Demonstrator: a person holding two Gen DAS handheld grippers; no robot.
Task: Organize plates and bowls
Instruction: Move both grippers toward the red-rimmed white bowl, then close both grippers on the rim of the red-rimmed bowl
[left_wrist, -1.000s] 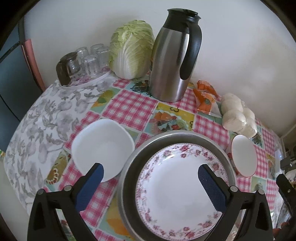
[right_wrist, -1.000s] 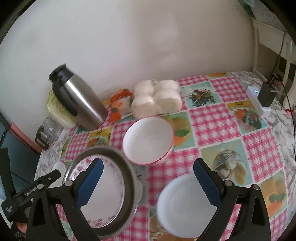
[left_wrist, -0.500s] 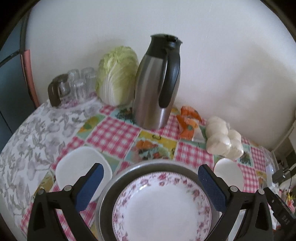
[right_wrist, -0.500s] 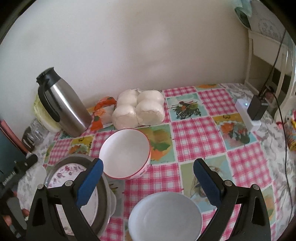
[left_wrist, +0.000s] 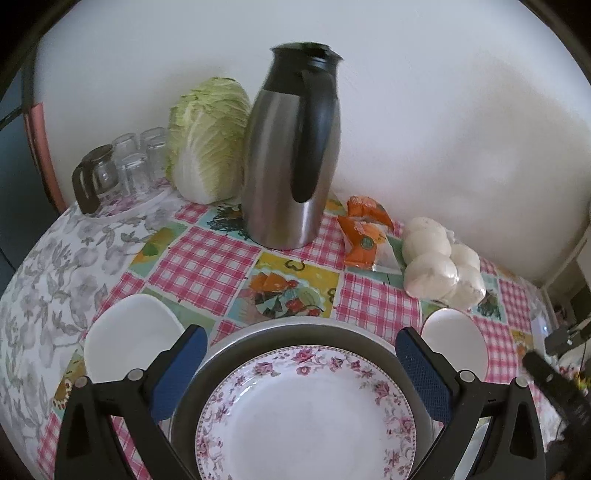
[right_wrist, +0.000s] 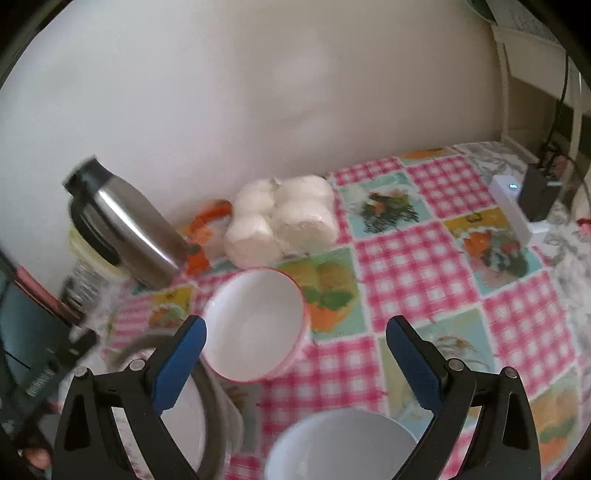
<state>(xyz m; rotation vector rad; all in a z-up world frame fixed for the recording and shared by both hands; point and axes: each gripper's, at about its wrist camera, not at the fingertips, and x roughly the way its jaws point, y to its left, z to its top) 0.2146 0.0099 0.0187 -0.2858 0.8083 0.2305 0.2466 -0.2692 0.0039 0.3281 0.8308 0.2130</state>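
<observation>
While both grippers are hanging over the table with their jaws spread wide and holding nothing, the flowery plate (left_wrist: 306, 413) is lying in the gray pan (left_wrist: 236, 343) near the left gripper (left_wrist: 299, 373). The pink-rimmed bowl (right_wrist: 255, 325) is sitting just beside the pan, in front of the right gripper (right_wrist: 295, 362). If the right gripper is coming down crooked, I think it could be bumping that bowl into the pan or knocking the tall metal jug (left_wrist: 291, 155) at the far side.

On my table: a tablecloth (left_wrist: 207, 266) of pink-and-white gingham squares alternating with fruit pictures on yellow and teal, its border grey floral; a white plate (left_wrist: 306, 417) rimmed with pink roses, in a grey metal basin (left_wrist: 295, 328); a plain white dish (left_wrist: 125, 332). I also list a white bowl (right_wrist: 255, 321) with a pink rim, a silver flask (left_wrist: 291, 155) with black handle and lid, a pale green cabbage (left_wrist: 207, 136), orange packets (left_wrist: 362, 229), and white buns (left_wrist: 439, 262). My gripper pads (left_wrist: 177, 373) are blue on black frames.
</observation>
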